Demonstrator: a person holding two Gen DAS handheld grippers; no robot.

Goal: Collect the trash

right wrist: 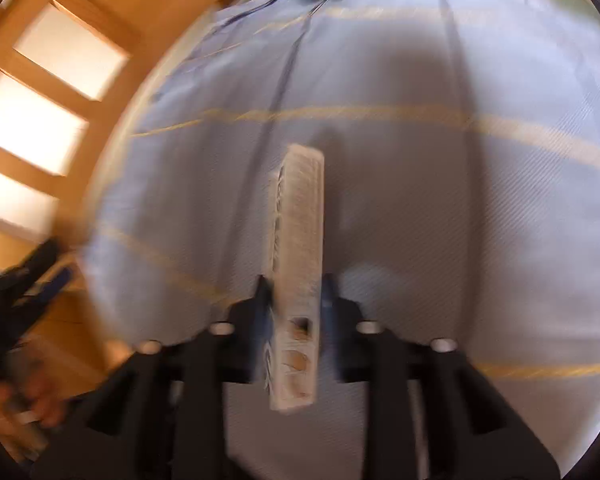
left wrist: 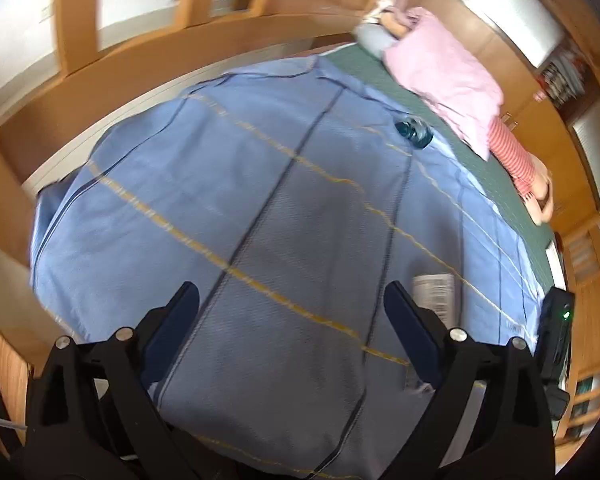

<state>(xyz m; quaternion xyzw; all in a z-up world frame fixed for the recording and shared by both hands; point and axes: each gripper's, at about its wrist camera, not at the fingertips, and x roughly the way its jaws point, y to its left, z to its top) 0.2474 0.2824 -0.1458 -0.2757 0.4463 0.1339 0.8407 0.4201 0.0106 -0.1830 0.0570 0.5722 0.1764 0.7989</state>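
White carton pinched between right gripper pads | left gripper spread, empty | blue striped bedspread beneath, wooden walls around.

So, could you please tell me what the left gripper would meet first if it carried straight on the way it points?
Most likely the blue blanket on the bed. The left gripper is open with nothing between its fingers, and only bare blanket lies ahead; depth is hard to judge.
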